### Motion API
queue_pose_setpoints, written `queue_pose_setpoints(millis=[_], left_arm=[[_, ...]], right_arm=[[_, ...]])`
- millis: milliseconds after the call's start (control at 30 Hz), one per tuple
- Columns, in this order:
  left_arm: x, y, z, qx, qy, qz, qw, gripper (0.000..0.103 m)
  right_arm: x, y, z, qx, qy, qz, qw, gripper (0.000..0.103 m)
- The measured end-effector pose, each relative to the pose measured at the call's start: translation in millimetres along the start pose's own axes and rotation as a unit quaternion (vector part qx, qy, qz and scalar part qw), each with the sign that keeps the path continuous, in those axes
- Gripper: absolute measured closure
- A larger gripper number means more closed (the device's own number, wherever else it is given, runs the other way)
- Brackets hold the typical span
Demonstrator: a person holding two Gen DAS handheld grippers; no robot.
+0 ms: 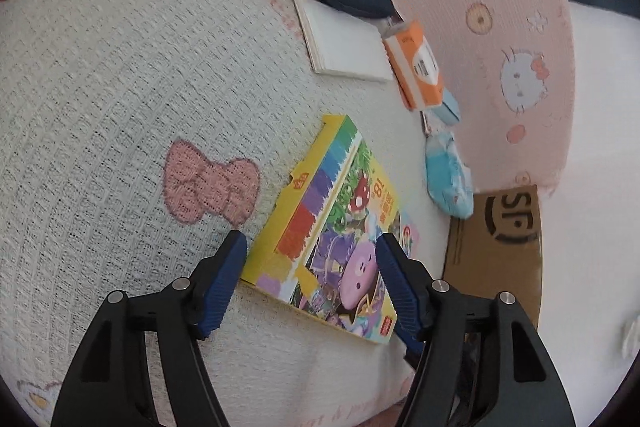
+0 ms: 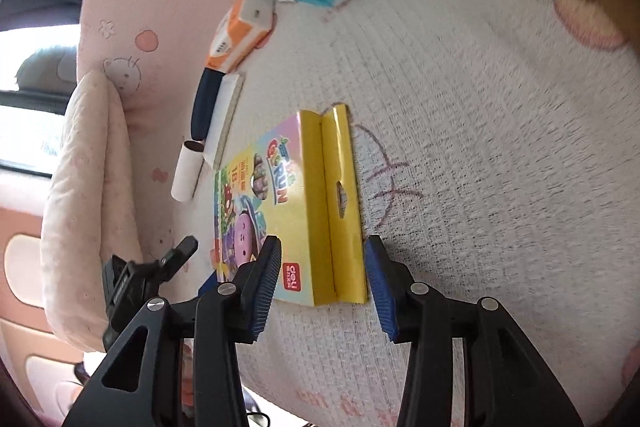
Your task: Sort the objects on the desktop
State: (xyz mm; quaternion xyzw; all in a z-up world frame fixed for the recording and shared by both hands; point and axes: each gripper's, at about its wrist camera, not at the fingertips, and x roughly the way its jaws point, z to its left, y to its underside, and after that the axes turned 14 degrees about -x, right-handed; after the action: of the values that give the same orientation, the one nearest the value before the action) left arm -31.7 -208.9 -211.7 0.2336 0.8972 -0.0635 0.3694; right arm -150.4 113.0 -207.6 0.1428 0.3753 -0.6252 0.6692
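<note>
- Two grippers, both released: your left gripper and right gripper each straddle one end of the crayon box, jaws spread, not clamped.
- Crayon box lies flat on the waffle blanket.
- Beyond the box: white notepad, orange carton, blue tissue pack; cardboard box just beside it.

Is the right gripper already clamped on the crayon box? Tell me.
No: the right gripper stands open, its blue fingers either side of the crayon box's yellow hang tab with gaps showing.
</note>
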Motion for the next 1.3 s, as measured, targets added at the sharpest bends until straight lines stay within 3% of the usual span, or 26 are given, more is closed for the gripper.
queue_pose_setpoints(millis=[100, 567, 767, 800, 867, 900, 1100, 1167, 1300], left_arm=[[3.3, 3.0, -7.7, 0.037, -0.021, 0.018, 0.9989, 0.032], [29.1, 0.7, -46.7, 0.118, -0.095, -0.015, 0.9884, 0.032], [27.4, -13.0, -42.8, 0.091, -0.072, -0.014, 0.9931, 0.033], [25.8, -13.9, -40.2, 0.084, -0.067, -0.016, 0.9941, 0.042], [21.9, -10.9, -33.0, 0.08, -0.074, -0.02, 0.9938, 0.063], [20.1, -9.4, -29.6, 0.079, -0.075, -0.02, 0.9939, 0.066], [17.1, -3.1, -20.7, 0.053, -0.05, -0.001, 0.9974, 0.067], [18.6, -1.1, -23.1, 0.055, -0.051, 0.003, 0.9972, 0.066], [21.7, 4.6, -31.7, 0.074, -0.062, 0.006, 0.9953, 0.065]], right_arm=[[1.6, -1.7, -4.5, 0.013, -0.01, -0.001, 1.0, 0.062], [13.7, -24.4, -34.1, 0.076, -0.093, -0.016, 0.993, 0.059], [20.4, -39.1, -34.4, 0.064, -0.1, -0.023, 0.993, 0.059], [20.3, -38.7, -34.5, 0.063, -0.1, -0.024, 0.993, 0.059], [20.9, -37.4, -31.0, 0.058, -0.092, -0.019, 0.994, 0.059], [21.5, -36.8, -28.6, 0.054, -0.087, -0.015, 0.995, 0.059], [22.3, -23.4, -18.3, 0.044, -0.07, 0.004, 0.997, 0.06], [20.9, -21.6, -14.5, 0.04, -0.051, 0.003, 0.998, 0.07], [13.6, -20.1, -4.6, 0.009, -0.01, -0.005, 1.0, 0.072]])
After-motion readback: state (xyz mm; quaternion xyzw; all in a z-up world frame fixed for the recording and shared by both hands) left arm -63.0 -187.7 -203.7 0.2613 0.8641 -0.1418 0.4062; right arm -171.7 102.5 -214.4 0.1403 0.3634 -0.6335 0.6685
